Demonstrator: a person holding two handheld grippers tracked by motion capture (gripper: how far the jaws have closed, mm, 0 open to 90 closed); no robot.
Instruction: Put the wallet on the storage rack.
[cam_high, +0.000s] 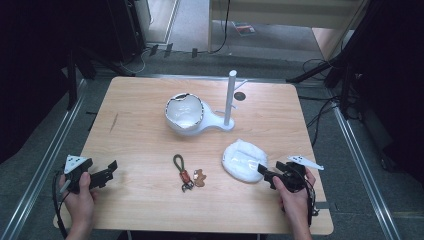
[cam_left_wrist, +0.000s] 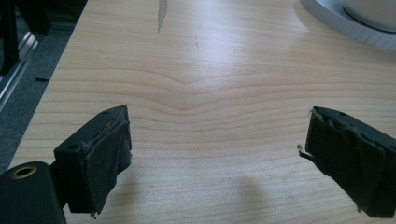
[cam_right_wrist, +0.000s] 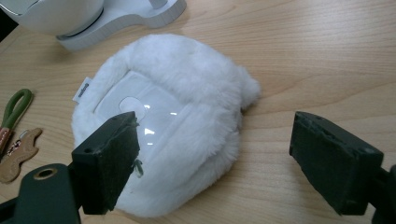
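Right gripper sits at the near right of the table, jaws spread wide, nothing between them. In the right gripper view the jaws frame the near edge of the white furry pouch; the left jaw overlaps its fluffy rim, whether it touches I cannot tell, and the right jaw stands off over bare wood. The pouch lies flat on the table, just ahead of that gripper, with a clear glossy window in its middle and a small side label.

Left gripper is at the near left, held in the person's left hand, jaws also wide apart and empty. In the left gripper view there is plain tabletop between the jaws.

Between the two grippers, near the table's middle front, lies a keychain with a green loop, and a small brown gingerbread-shaped charm just beside it. Well apart from the pouch.

Farther back stands a white stand with an upright post; a white bowl-like cup with a dark patterned rim sits on its base. The pouch is near that base, not touching.

The person's right hand wraps the right gripper's handle; cables trail off both.
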